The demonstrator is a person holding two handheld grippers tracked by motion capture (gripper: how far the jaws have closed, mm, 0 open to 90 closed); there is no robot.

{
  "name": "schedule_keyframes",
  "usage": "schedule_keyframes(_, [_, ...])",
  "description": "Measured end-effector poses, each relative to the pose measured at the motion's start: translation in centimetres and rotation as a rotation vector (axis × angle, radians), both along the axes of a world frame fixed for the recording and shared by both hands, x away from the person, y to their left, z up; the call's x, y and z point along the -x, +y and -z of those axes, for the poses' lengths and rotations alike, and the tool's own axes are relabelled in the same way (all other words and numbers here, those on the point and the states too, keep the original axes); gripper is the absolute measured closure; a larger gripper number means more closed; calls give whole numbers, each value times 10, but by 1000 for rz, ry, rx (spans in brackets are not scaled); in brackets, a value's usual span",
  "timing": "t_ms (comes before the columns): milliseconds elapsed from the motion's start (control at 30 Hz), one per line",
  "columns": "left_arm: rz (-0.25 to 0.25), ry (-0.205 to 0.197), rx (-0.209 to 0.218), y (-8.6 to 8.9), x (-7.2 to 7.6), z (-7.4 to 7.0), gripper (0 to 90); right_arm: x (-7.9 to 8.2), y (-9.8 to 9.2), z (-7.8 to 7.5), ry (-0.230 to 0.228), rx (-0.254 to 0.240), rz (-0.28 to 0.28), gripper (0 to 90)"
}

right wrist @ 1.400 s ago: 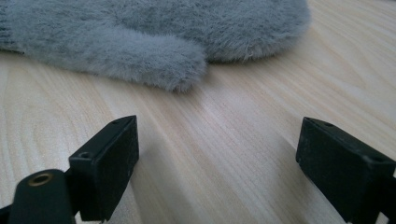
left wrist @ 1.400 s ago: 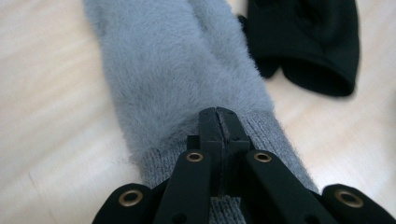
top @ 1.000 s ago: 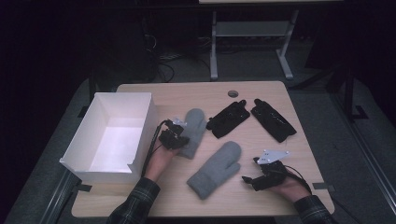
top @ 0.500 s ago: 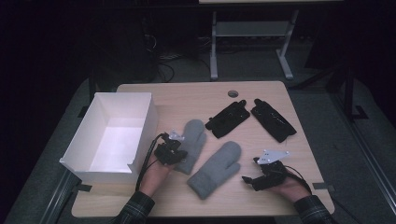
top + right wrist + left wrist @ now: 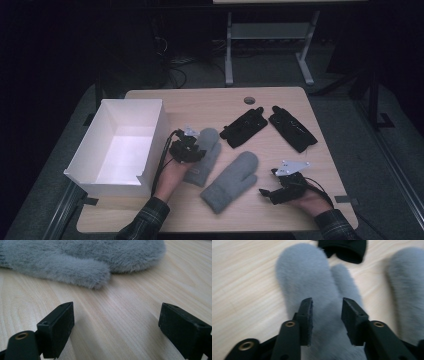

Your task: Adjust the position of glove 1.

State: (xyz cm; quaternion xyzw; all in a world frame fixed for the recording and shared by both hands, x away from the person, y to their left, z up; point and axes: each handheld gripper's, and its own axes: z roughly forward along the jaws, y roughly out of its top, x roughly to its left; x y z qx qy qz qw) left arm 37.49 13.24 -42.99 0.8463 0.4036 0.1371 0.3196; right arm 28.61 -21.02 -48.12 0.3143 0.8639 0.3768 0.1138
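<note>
Two grey fluffy mittens lie side by side on the wooden table. My left gripper hovers over the cuff end of the left mitten. In the left gripper view its jaws have just been opening. They stand apart over that mitten, whose fur shows between them without the pads pressing on it. The second mitten lies in the middle. My right gripper rests low beside its thumb. Its jaws are open over bare wood, short of that mitten.
A white open box stands at the table's left edge, close to my left hand. Two black gloves lie at the back right. A round cable hole sits near the far edge.
The left mitten has been drawn a little toward the person, with my left hand. The left jaws, shut before, now stand apart. The right gripper has stayed put.
</note>
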Motion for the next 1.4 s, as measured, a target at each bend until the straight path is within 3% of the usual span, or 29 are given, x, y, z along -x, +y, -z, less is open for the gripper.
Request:
schedule_keyframes(200, [7,20,-39,-1,-4,20,573,0,0,0,0,-1,-1,132])
schedule_keyframes(467, [52,5,-44,-1,-4,24,794,0,0,0,-2,0,-2,131])
schedule_keyframes(567, [70,4,-43,-1,-6,23,838,0,0,0,-1,0,-3,132])
schedule_keyframes(633, [66,13,-9,1,-6,22,852,0,0,0,-1,-1,-3,132])
schedule_keyframes(833, [88,0,62,6,-3,6,871,0,0,0,0,1,1,132])
schedule_keyframes(1200, [141,-16,125,7,9,-31,875,-1,0,0,1,2,5,132])
schedule_keyframes(1300, [154,-4,164,10,11,-39,876,-1,0,0,1,2,6,132])
schedule_keyframes(1400, [177,7,175,11,14,-43,877,-1,0,0,1,0,7,132])
